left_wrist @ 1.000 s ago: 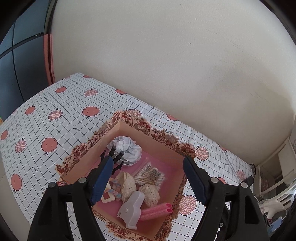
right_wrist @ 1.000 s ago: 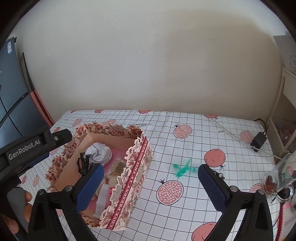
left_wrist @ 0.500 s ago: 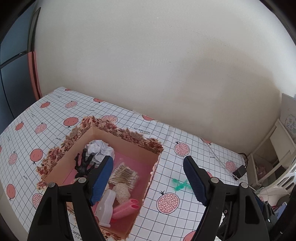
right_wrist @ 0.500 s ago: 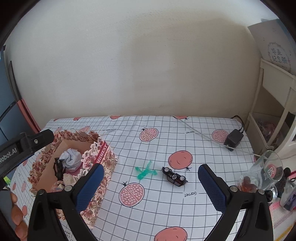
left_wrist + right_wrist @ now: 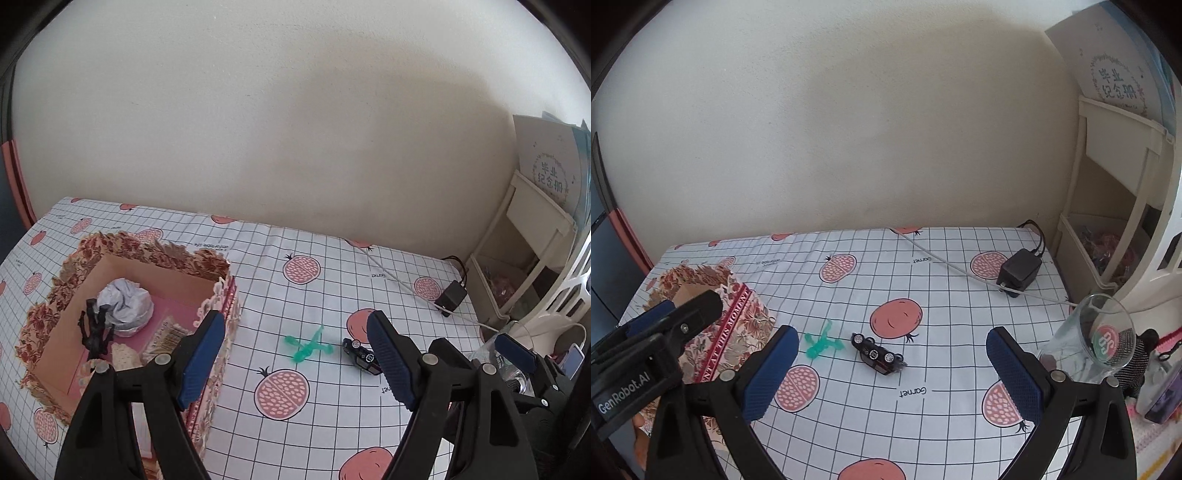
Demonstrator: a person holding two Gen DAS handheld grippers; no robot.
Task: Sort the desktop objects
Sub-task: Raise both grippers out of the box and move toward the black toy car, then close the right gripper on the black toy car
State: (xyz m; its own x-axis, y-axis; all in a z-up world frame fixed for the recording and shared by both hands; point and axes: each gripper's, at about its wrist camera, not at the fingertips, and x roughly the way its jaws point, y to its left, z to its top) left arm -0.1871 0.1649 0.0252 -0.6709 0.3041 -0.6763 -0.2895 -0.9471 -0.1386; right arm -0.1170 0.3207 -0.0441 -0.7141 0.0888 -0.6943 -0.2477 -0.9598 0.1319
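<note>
A floral cardboard box (image 5: 218, 266) stands at the table's left; it also shows in the right wrist view (image 5: 738, 325). Inside lie a crumpled white paper ball (image 5: 123, 299), a black toy figure (image 5: 94, 330), cotton swabs and other small items. A green toy figure (image 5: 308, 343) (image 5: 822, 341) and an overturned black toy car (image 5: 360, 356) (image 5: 877, 354) lie on the tablecloth right of the box. My left gripper (image 5: 295, 365) is open and empty above the cloth beside the box. My right gripper (image 5: 892, 373) is open and empty, hovering in front of the car.
A black power adapter (image 5: 1019, 271) with a white cable lies at the back right. A tilted clear glass (image 5: 1097, 338) stands at the right table edge. A white shelf unit (image 5: 1119, 155) is beyond the table's right side. The wall runs behind.
Both grippers have swung right, away from the box toward the table's middle. The green figure and the black car have come into view. Both stay open.
</note>
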